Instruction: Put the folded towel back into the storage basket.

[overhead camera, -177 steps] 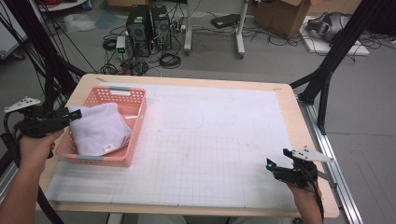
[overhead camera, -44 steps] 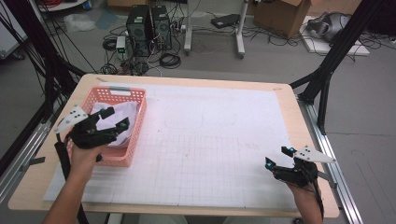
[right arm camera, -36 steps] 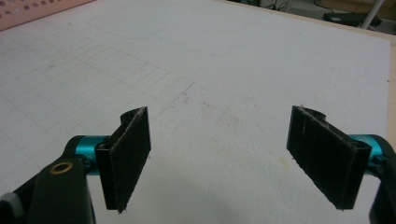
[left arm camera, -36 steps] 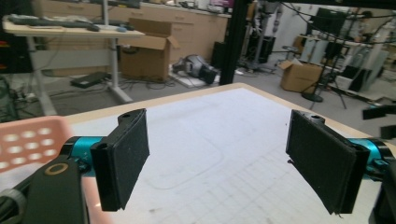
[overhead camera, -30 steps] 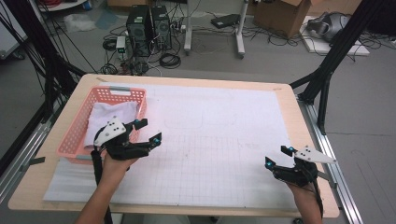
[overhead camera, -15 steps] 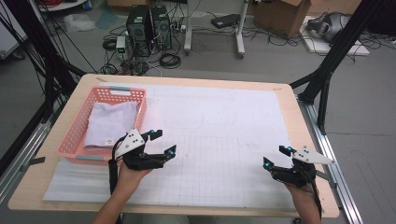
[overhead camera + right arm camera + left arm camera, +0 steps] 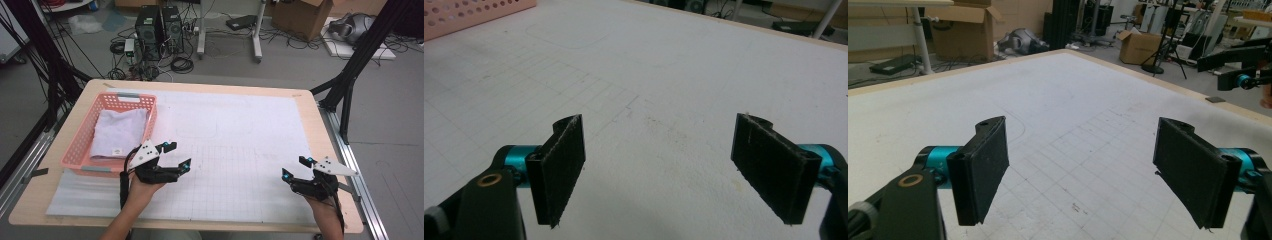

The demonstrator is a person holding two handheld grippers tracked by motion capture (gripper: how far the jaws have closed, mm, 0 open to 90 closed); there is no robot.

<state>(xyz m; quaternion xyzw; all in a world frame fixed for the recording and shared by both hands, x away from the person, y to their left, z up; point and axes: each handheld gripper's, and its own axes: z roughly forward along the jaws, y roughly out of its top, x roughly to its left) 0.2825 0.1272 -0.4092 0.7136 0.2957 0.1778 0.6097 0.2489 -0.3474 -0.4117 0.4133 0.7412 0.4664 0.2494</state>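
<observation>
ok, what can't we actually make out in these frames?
- High view: the small mark on the white cloth in the pink basket is too small to read.
- High view: what lies under the cloth, hidden by the cloth itself.
- Right gripper view: the basket is cut off by the top edge.
- Left gripper view: right gripper cut off by the right edge.

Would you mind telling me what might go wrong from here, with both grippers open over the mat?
The left hand-held gripper sits close beside the pink basket; a careless swing could knock it. The folded cloth lies loose inside and may unfold if grabbed by one layer. The right hand-held gripper is near the table edge.
</observation>
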